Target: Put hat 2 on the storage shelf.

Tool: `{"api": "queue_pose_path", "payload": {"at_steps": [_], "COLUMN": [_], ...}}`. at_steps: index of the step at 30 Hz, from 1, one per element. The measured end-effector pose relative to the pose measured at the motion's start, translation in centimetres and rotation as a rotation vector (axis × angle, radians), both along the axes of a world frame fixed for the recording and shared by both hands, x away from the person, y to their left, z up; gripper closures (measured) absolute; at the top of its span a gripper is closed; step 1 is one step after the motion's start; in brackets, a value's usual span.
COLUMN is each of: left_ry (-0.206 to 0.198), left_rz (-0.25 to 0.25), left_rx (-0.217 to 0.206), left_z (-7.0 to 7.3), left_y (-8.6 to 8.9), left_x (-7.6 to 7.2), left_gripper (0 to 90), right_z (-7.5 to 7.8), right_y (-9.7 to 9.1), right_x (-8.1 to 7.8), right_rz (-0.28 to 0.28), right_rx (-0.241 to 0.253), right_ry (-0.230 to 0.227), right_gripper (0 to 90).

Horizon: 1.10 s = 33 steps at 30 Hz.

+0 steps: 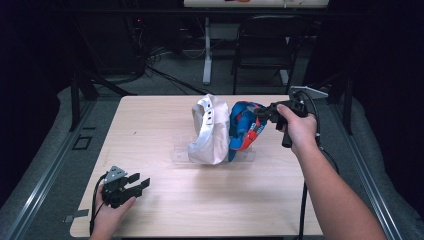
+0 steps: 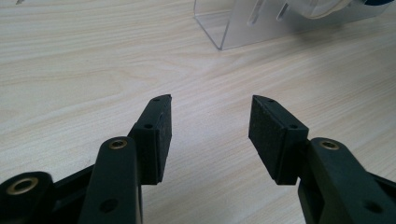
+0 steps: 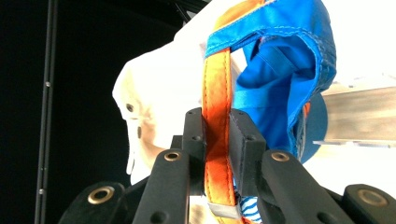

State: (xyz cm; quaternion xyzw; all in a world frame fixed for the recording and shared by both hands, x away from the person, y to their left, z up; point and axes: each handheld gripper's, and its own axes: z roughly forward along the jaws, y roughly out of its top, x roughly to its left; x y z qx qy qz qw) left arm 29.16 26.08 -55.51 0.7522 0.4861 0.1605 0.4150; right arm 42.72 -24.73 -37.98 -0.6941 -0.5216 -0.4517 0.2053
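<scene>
Left gripper (image 1: 142, 184) agape on pale wood table (image 1: 150, 130); right gripper (image 1: 261, 113) pinching blue cap's (image 1: 245, 125) orange strap (image 3: 217, 135); dim, perhaps carpeted room.

The bench (image 1: 165, 210) is lit from above, and the room around it is very dark. The high view looks soft and a little grainy. In the right gripper view the white cap (image 3: 154, 102) glows too bright at 12 o'clock, and the near tongs look blurry.

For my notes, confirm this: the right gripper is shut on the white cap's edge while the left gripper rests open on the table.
Wrong cap. The right gripper is shut on the blue cap's orange edge, as the right gripper view shows. The left gripper does rest open on the table.
</scene>
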Motion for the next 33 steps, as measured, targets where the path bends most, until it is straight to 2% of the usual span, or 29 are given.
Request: {"api": "queue_pose_path", "payload": {"at_steps": [7,11,14,17,22,26,30,33], "left_ry": [-0.001,-0.001,-0.001,0.000,0.001,-0.004,0.001,0.001], "left_rz": [0.000,0.001,0.001,0.001,0.002,0.008,0.002,0.002], "left_rx": [0.002,0.003,0.002,0.003,0.005,-0.001,0.007,0.008], "left_z": [0.0,0.0,0.0,0.0,0.0,-0.1,0.0,-0.1], "left_y": [0.0,0.1,0.1,0.0,0.1,0.1,0.1,-0.1], "left_x": [0.0,0.0,0.0,0.0,-0.1,-0.1,-0.1,-0.1], "left_gripper": [49.6,49.5,49.4,49.4,49.4,49.1,49.0,49.0], "right_z": [-0.4,-0.9,-1.1,-1.1,-1.5,-2.1,-3.2,-4.2], "right_y": [-0.3,-0.8,-1.4,-1.8,-2.3,-2.3,-2.2,-2.0], "right_x": [-0.4,-0.6,-0.8,-1.2,-2.0,-3.1,-4.7,-6.0], "right_rz": [0.000,-0.018,-0.026,-0.037,-0.029,-0.014,0.027,0.036], "right_rx": [-0.044,-0.054,-0.087,-0.151,-0.183,-0.246,-0.303,-0.325], "right_ry": [-0.008,-0.011,-0.018,-0.050,-0.063,-0.083,-0.104,-0.139], "right_gripper": [77.5,71.4,66.4,61.5,57.1,56.0,54.6,53.2]}}
